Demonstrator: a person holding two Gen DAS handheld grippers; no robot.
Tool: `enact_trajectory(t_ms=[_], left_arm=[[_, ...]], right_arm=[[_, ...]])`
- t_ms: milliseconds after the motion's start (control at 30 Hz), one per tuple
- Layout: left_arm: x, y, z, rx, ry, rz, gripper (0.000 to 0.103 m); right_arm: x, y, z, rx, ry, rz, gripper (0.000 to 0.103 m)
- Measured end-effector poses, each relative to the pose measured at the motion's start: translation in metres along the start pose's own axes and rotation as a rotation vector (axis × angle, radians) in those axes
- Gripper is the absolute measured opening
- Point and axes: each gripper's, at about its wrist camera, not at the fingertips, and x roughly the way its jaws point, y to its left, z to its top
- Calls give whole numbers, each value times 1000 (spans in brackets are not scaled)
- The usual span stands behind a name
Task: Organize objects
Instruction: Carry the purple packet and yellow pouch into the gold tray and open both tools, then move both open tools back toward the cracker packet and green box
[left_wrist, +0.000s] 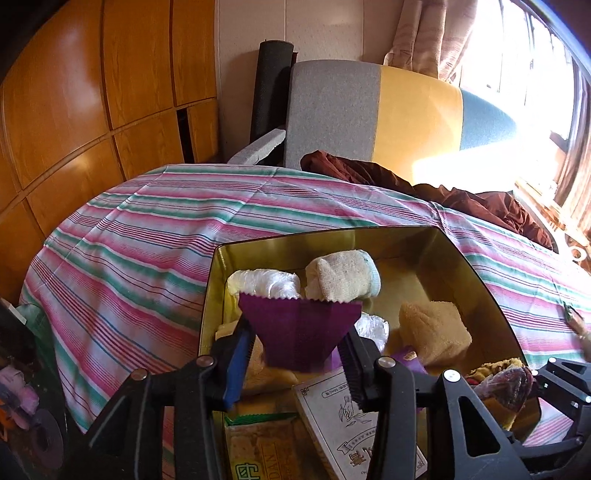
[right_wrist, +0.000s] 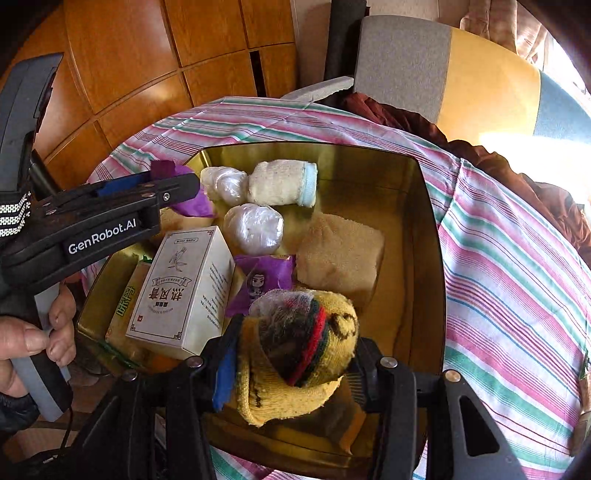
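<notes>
Mostly packed: gold square metal tin (right_wrist: 424, 206) on the striped bedsheet (left_wrist: 147, 229) already holds rolls, boxes and a sponge; left gripper (left_wrist: 295, 354) pinches a purple foil sachet (left_wrist: 299, 332), right gripper (right_wrist: 291, 373) clamps a yellow rolled sock (right_wrist: 299, 354), both over the tin, undropped.

Setting: home, prob. bedroom/living rm. Evidence: wood-panel wardrobe (left_wrist: 110, 92) along wall; curtain (left_wrist: 432, 33) beside sunlit window (left_wrist: 524, 66); upholstered chair (left_wrist: 369, 114), grey/yellow/blue, w/ dark red cloth (left_wrist: 424, 181) bunched in front. Striped sheet (left_wrist: 147, 236) covers work surface. Gold tin (right_wrist: 424, 206) holds household items: rolled socks, snack packs, small carton. No industrial or lab fittings visible.
</notes>
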Motion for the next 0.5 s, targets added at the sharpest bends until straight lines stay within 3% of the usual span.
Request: enact_trajectory(t_ms=[33,167,500], left_arm=[[1,0,0,-2,-2,-1,58],[-1,-2,2,1,-22,7,67],[-22,-3,-2,-6,-51,-8,70]], right_arm=[[1,0,0,3,4,-3,54],[4,-2,0,22,10,4,59],[-7,-1,-6,50,-26,30,76]])
